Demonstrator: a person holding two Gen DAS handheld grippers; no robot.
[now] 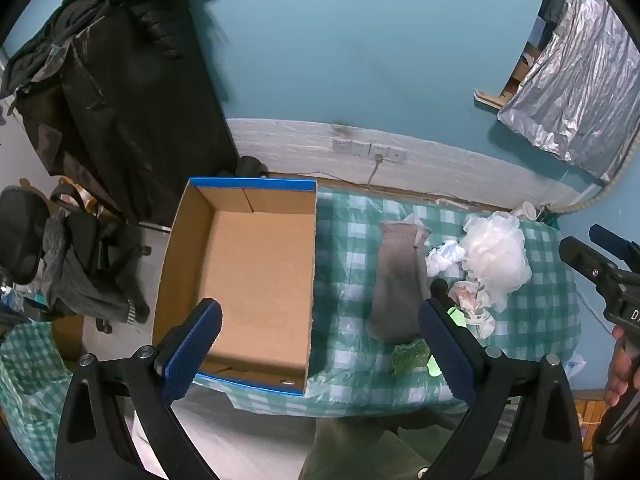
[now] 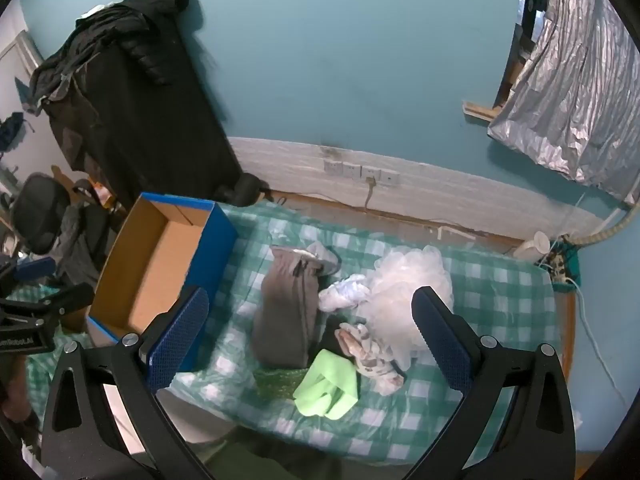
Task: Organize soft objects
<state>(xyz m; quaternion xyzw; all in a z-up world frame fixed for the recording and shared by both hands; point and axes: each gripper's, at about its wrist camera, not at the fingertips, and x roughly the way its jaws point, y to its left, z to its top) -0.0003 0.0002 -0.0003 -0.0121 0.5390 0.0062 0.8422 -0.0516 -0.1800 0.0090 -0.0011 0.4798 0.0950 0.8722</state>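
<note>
Table [image 2: 500, 292] under green-check plastic cloth, set against a teal wall [image 2: 340, 60] with a white socket strip [image 2: 360, 170]. Cardboard box [image 1: 248, 276], blue-edged, on the table's left end. Soft items heaped right of it: grey pouch [image 2: 286, 312], white mesh puff [image 2: 404, 292], green cloth [image 2: 326, 384], patterned sock [image 2: 372, 356]. Left gripper [image 1: 320, 348] jaws wide apart, holding nothing, above the box's near edge. Right gripper [image 2: 310, 328] likewise spread, above the heap. Dark coats [image 2: 132, 92] hang left; office chair [image 2: 40, 216] below.

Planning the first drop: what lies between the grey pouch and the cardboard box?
Only bare checkered tablecloth separates the grey pouch from the cardboard box; the right wrist view shows it best.
</note>
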